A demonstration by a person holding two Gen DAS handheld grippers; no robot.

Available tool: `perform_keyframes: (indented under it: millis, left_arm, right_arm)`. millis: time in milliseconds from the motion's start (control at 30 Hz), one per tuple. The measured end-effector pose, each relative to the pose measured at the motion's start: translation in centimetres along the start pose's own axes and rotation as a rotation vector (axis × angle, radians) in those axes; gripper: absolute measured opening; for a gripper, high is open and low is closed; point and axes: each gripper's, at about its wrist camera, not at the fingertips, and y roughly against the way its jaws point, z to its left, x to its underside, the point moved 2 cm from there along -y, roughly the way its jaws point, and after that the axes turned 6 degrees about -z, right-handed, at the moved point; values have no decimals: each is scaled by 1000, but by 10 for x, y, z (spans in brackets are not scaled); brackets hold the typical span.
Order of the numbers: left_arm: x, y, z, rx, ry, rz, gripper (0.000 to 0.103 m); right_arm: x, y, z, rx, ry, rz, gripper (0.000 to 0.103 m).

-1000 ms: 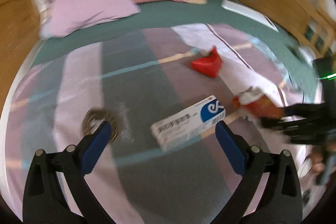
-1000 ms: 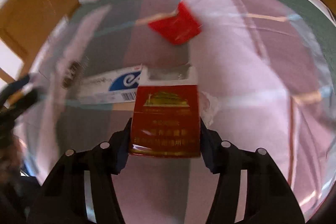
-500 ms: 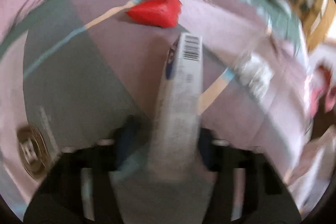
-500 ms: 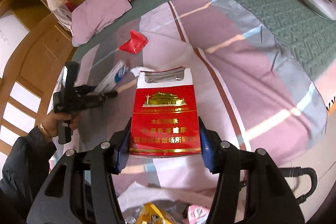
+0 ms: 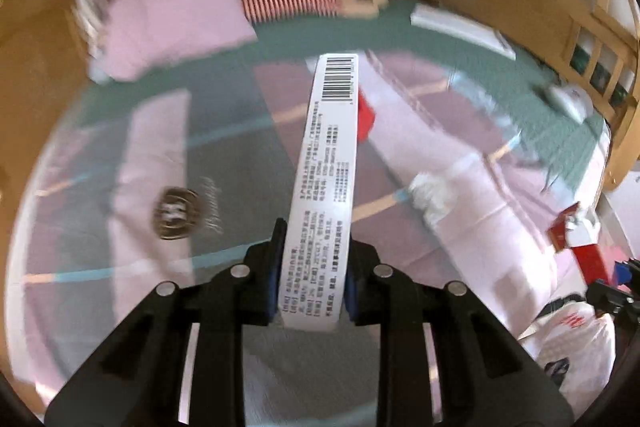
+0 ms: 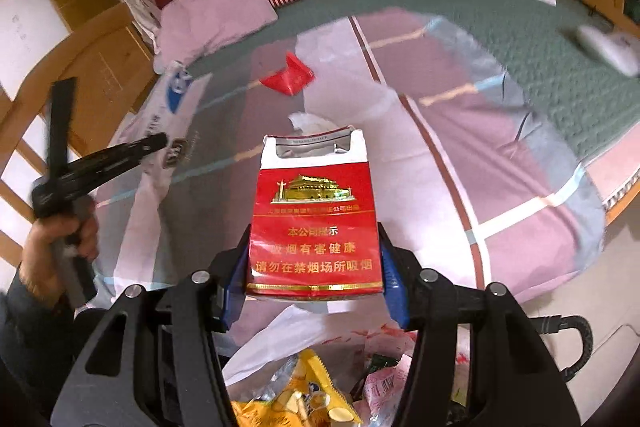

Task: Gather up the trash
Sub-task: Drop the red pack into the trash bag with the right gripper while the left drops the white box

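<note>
1. Red and white, the cigarette pack (image 6: pixel 314 223) stood upright in the right gripper (image 6: pixel 314 291), whose blue-padded jaws were clamped on its lower sides; its torn top showed foil.
2. Gold print on the pack showed a gate building above Chinese lines, among them "吸烟有害健康".
3. Below that gripper lay an open white trash bag (image 6: pixel 276 347) with yellow wrappers (image 6: pixel 304 387) inside.
4. The left gripper (image 5: pixel 312 287) was closed on a long white carton (image 5: pixel 326 187), held above the bed (image 5: pixel 460 235); its far end bore a barcode, with small print below too fine to read.
5. On the bedspread lay a red wrapper (image 6: pixel 289 79), crumpled white paper (image 5: pixel 434 193) and a round dark disc (image 5: pixel 175 213).
</note>
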Motion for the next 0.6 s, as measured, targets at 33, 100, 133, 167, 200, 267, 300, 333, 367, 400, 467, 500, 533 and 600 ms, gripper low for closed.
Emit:
perform_keyframes:
  millis: [33,100,133,167,200,267,300,333,367,400,467,500,533,600]
  left_arm:
    - [0,29,-9,-26,-3,-53,25]
    - [0,62,-22,-44,-3,-111,25]
    - [1,83,-29,-54,0,-144,25]
    - [1,102,-37,-67,2,-176,25]
    - [3,118,-41,-75,3,-201,25]
    - [10,154,-57,-89,3,-256,25]
    - [13,167,-62,-93,1,-275,25]
    - [18,186,-68,-102,-3,-300,25]
    - [22,196,-72,-109,-8,-314,25]
    - [26,207,-75,-112,-11,-325,26]
    - [33,228,-83,-120,-14,-346,26]
    - [36,236,-86,-124,-19,-353,26]
    - [39,247,-90,-130,-28,-363,26]
    - [42,259,-93,-137,-36,-376,26]
  right_arm:
    - [-1,9,3,3,15,-19,56]
    - [-2,35,12,16,57,-75,56]
    - [-2,45,15,18,71,-95,56]
    - [-2,58,18,17,88,-118,56]
    - [0,70,21,13,101,-139,56]
    - [3,90,24,4,118,-170,56]
    - [5,101,25,1,128,-184,56]
    - [6,109,26,1,137,-193,56]
    - [7,118,27,3,150,-206,56]
    - [9,128,28,7,163,-221,56]
    - [12,143,29,13,185,-243,56]
    - [14,151,30,16,194,-254,56]
    - [15,156,30,16,198,-261,56]
    - [16,167,29,11,202,-276,56]
